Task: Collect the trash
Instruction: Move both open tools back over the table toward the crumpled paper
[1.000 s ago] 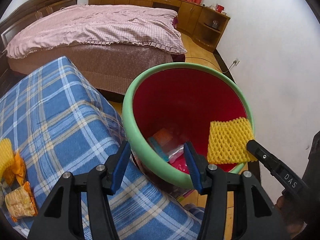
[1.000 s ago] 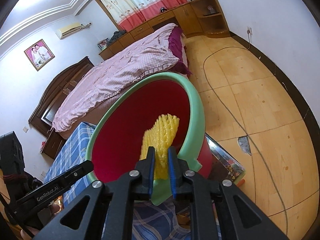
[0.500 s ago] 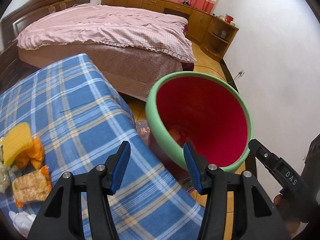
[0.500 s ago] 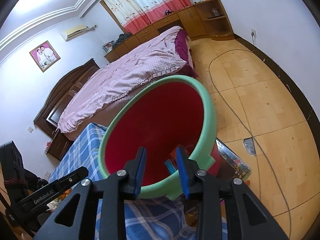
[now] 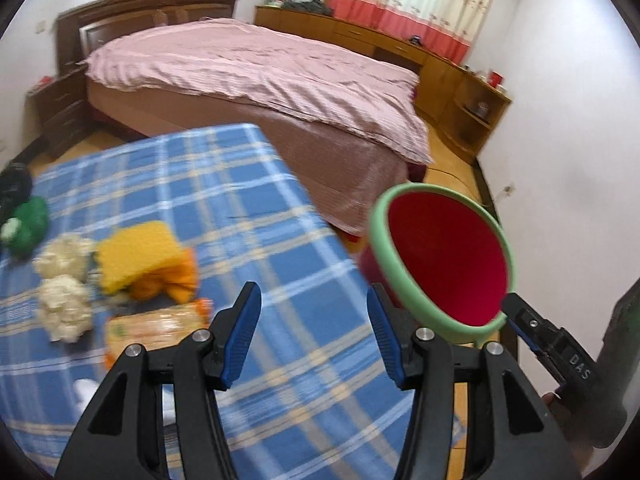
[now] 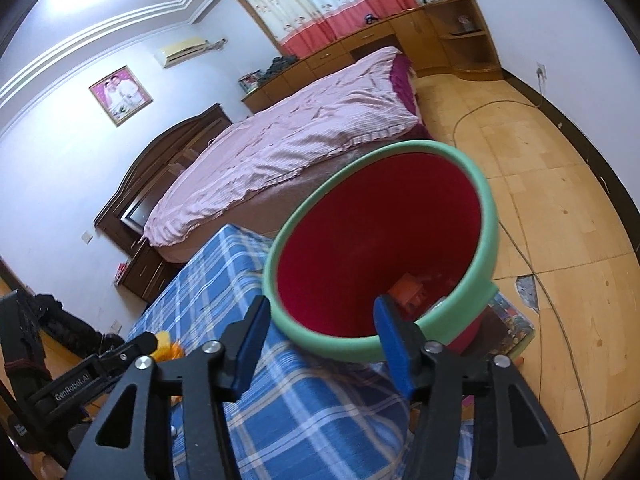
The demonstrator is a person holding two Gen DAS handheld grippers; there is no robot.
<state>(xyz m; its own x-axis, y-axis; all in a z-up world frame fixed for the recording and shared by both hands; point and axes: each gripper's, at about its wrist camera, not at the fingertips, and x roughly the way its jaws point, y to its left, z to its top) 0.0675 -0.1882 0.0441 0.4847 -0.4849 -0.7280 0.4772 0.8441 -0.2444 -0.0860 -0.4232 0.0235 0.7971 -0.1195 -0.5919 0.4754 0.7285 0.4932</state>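
A red bin with a green rim point(image 5: 444, 268) point(image 6: 380, 248) stands on the floor beside the table with the blue plaid cloth point(image 5: 224, 208) point(image 6: 208, 280). Some trash lies at the bin's bottom point(image 6: 408, 292). On the cloth lie a yellow foam net point(image 5: 132, 252), an orange wrapper point(image 5: 168, 280), a snack packet point(image 5: 152, 326), and two crumpled white paper balls point(image 5: 64, 308). My left gripper point(image 5: 312, 336) is open and empty above the cloth. My right gripper point(image 6: 320, 340) is open and empty at the bin's near rim; it also shows in the left wrist view point(image 5: 552, 352).
A bed with a pink cover point(image 5: 256, 72) stands behind the table. Wooden cabinets point(image 5: 460, 80) line the far wall. A green object point(image 5: 28, 224) lies at the cloth's left edge. A cable point(image 6: 528, 248) runs over the wooden floor; a flat box point(image 6: 512, 320) lies under the bin.
My right gripper opened and let the yellow foam net drop into the bin, then drew back. My left gripper swung left from the bin toward the trash on the cloth.
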